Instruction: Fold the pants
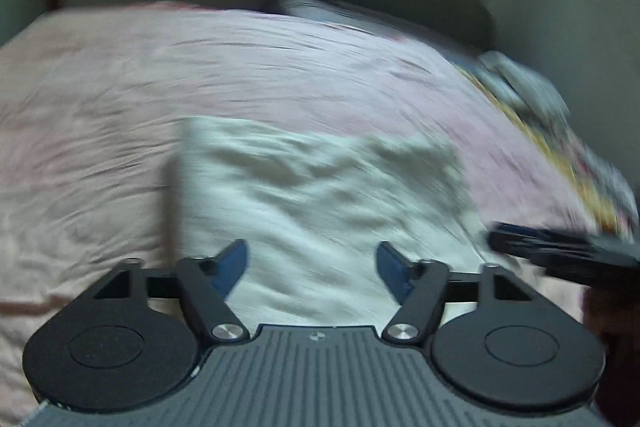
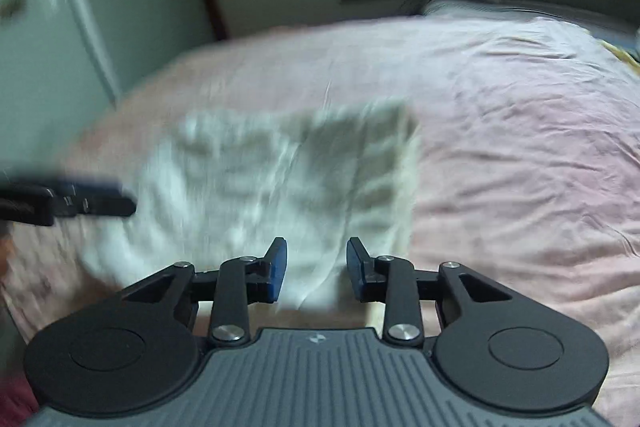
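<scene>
L claw was wide w/ nothing between its pads; R claw stood narrow, also empty, hovering over the pants' near edge. Pants lay folded in a pale rectangle on the pink bed, prob. just let go so the fold would settle flat.

Left gripper and right gripper alike — black linkage arms, blue pads, silver screws, round black discs beside a ribbed grey body.
</scene>
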